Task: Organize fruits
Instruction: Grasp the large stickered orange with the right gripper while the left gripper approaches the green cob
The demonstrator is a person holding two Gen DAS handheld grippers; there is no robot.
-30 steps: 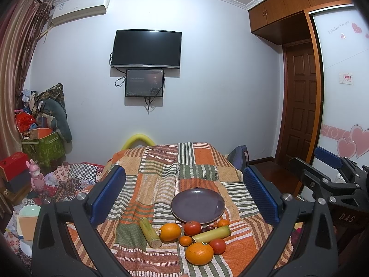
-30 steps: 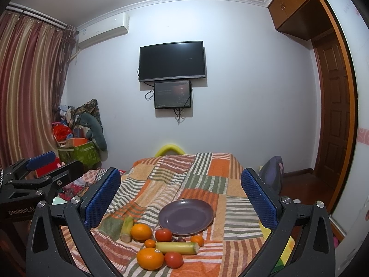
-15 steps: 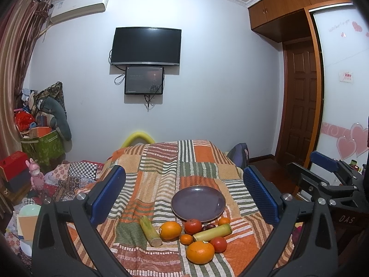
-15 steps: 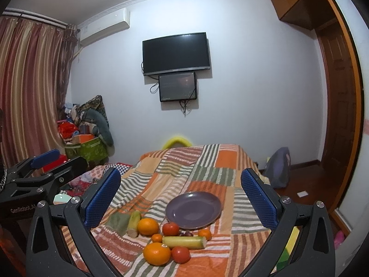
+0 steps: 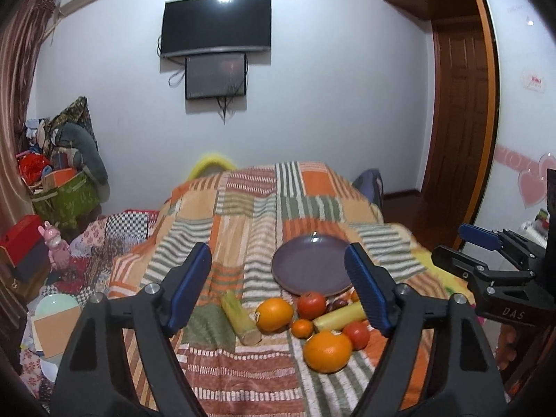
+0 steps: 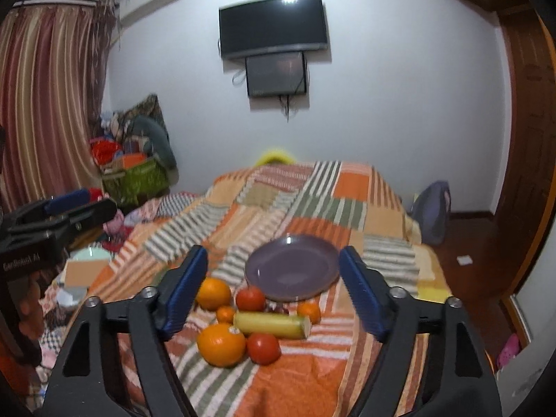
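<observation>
Two grippers, left gripper (image 5: 279, 288) and right gripper (image 6: 274, 288), part-open, closing, empty, fruits (image 6: 243, 319) ahead, beyond fingertips

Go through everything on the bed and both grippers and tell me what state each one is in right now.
Purple plate: empty, flat on the blanket.
Fruit pile: all on the blanket, none on the plate.
Sugarcane piece: lying down, apart from the pile.
Left gripper: open, holding nothing, fingers have just been closing.
Right gripper: open, holding nothing, fingers have just been closing.
Wall TV: off.
</observation>
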